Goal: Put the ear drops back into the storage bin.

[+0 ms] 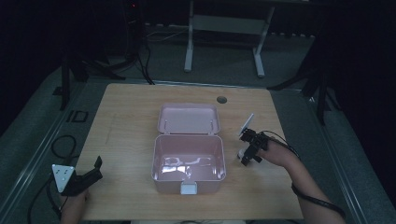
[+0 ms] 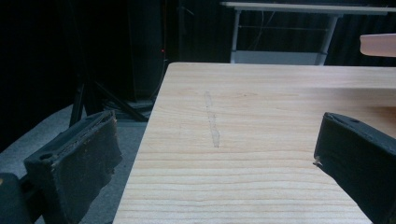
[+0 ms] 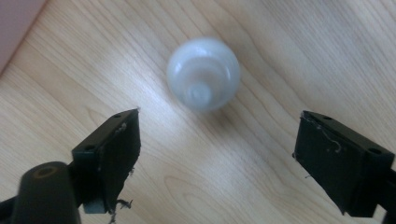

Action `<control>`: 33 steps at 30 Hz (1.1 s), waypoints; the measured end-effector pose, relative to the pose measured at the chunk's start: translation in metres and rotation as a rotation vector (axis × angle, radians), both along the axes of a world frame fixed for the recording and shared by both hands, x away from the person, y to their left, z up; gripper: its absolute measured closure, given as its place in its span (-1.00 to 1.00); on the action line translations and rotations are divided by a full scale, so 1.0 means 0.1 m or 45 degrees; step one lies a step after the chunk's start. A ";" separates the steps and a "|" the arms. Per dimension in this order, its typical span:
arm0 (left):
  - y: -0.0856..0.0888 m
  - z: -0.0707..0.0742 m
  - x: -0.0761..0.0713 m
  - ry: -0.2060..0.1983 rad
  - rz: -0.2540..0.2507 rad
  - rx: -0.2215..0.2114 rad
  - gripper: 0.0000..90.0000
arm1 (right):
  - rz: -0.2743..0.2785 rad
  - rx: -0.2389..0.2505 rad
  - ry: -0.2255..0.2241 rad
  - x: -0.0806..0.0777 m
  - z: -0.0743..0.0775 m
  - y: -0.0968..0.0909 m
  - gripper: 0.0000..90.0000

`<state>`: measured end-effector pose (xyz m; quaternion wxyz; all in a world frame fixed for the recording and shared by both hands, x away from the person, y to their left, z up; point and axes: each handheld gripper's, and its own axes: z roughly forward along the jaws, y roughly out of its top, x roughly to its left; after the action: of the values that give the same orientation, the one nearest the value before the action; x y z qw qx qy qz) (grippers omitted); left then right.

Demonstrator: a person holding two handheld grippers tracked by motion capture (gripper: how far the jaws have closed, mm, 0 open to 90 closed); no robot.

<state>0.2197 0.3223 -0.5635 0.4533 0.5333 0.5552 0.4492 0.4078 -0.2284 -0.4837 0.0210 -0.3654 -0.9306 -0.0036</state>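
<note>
Right gripper pointing straight down at a small white bottle standing on the wooden table, just off the 3 o'clock side of the open pink box. 2 jaws spread wide, gripping nothing, bottle just past the tips. Left gripper resting low at 8 o'clock, jaws wide apart, empty. No readable writing anywhere.

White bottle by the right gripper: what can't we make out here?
- White bottle: right gripper view looks down on its top and is blurred, so height, label and cap state can't be told.
- Same bottle in the high view: the right gripper covers most of it.
- Pink box: glare on its floor; contents unclear.
- Left gripper: its view cuts the box at the right edge.
</note>
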 end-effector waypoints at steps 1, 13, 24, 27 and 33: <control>0.00 0.00 0.00 0.000 0.000 0.000 -0.99 | 0.001 -0.001 -0.003 0.00 0.00 0.02 -0.71; 0.00 0.00 0.00 0.001 -0.003 0.001 -0.99 | -0.007 0.001 0.028 0.10 -0.06 0.21 -0.73; 0.00 0.00 0.00 -0.003 -0.009 0.004 -0.99 | -0.012 -0.041 0.066 0.17 -0.18 0.28 -0.24; 0.00 0.00 0.00 -0.003 -0.010 0.004 -0.99 | 0.000 -0.053 0.087 0.17 -0.22 0.30 -0.06; 0.00 0.00 0.00 -0.001 -0.010 0.005 -0.99 | -0.002 -0.071 0.095 0.19 -0.24 0.31 0.23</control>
<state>0.2197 0.3221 -0.5635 0.4544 0.5362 0.5520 0.4488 0.4266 -0.1978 -0.5076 0.0456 -0.3664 -0.9287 0.0358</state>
